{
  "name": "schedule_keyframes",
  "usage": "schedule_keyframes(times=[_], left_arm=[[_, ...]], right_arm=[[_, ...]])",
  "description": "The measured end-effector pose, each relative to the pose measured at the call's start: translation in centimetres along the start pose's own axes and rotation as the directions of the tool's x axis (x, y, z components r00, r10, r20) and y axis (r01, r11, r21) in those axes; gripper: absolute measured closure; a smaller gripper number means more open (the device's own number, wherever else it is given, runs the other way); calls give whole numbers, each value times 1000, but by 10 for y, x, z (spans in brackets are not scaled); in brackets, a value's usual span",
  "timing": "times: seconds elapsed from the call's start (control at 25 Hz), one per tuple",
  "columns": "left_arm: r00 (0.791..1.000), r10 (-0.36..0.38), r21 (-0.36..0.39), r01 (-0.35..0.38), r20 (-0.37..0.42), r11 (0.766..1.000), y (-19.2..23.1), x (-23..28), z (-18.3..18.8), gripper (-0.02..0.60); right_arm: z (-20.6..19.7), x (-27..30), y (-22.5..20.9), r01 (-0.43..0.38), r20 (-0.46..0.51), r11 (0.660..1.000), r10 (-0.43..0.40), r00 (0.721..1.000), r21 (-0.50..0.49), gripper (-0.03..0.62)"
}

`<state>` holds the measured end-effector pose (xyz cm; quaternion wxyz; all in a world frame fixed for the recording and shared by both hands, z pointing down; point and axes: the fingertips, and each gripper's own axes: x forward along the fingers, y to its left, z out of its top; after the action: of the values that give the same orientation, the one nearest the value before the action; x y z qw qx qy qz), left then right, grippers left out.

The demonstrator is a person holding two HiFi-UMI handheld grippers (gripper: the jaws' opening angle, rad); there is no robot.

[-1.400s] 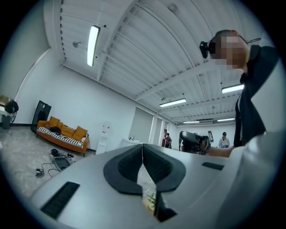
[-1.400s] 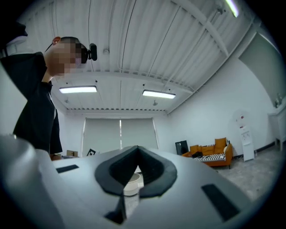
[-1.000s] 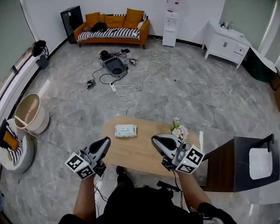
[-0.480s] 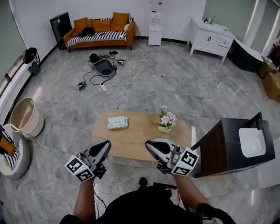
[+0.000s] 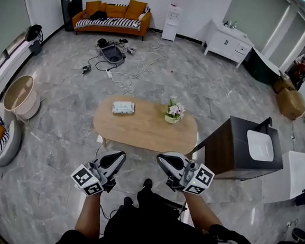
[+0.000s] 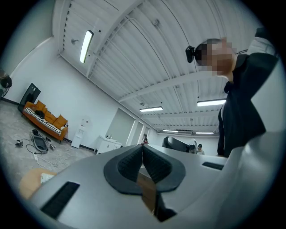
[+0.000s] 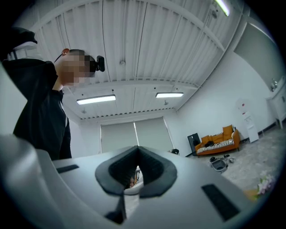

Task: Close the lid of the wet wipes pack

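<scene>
I carry my left gripper (image 5: 115,159) and right gripper (image 5: 165,160) low by my body, both jaws clenched on nothing, since the wet wipes pack (image 5: 123,108) lies well out of reach on the far-left part of the table (image 5: 146,134), left of the flowers (image 5: 173,110).

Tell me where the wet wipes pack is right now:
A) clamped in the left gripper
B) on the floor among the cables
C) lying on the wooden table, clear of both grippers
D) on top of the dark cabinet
C: the wet wipes pack lies on the oval wooden table, left of the flower pot, while the left gripper and right gripper are short of the table, jaws together.
</scene>
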<state>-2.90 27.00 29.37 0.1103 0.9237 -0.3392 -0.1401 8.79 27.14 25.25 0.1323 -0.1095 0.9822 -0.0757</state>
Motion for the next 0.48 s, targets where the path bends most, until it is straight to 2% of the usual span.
schedule_keyframes(times=[0.16,0.28,0.48], left_arm=[[1000,1,-7,-1,3,1000,-40,-11,-8,565],[1000,19,17,-19,6,1000,-70,-17,-11,565],[998,48,17,-49,37,999,-130,-11,-22,565]], right_arm=[[7,-11,32,-43,7,999,43,999,-3,583],[12,-24,53,-90,26,996,90,996,-4,583],[21,-69,89,-162,34,987,162,986,4,583]])
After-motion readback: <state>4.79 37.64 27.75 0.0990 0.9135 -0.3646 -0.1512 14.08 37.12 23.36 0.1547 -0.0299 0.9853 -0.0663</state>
